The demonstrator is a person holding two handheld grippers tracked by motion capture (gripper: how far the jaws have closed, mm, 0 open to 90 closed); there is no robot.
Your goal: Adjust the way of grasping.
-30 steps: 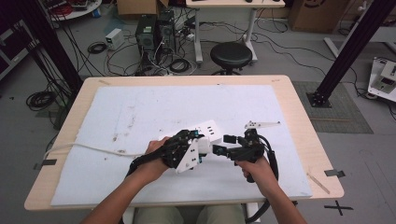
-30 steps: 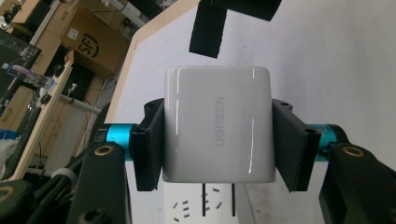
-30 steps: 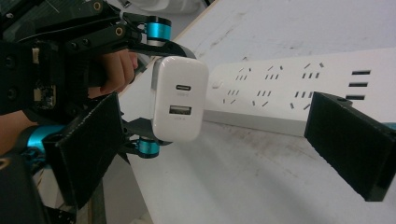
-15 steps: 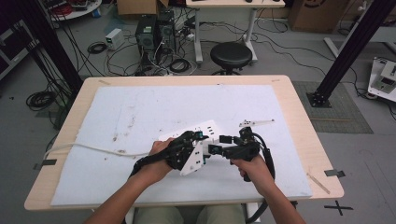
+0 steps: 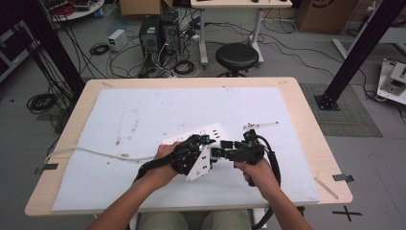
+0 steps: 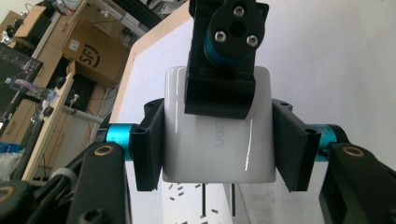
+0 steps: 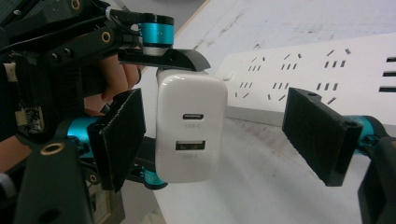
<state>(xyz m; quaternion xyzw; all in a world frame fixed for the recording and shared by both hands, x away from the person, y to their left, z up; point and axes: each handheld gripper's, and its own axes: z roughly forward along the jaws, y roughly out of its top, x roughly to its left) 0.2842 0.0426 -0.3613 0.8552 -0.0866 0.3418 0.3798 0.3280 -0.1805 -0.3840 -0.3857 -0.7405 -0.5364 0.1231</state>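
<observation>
Since the earlier frame, my right gripper (image 7: 219,140) has edged toward the charger (image 6: 217,135), its jaws just been closing, one pad touching and the other apart. My left gripper (image 6: 217,144) clamps the charger above the power strip (image 5: 218,132). Judged rigid, light, glossy-slippery: grip the flat sides. Prongs partly hidden.

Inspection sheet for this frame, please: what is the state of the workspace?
Surface: stained white mat on a wooden table.
Job's things: white USB charger, prongs bare, beside the power strip.
Clutter: thin pale strip on the mat.
Grippers: left tool clamps the charger; right tool open around it, jaws just been closing.
Cables: white cord runs left; black cable trails from the right tool.
Surroundings: stool, computer towers.
</observation>
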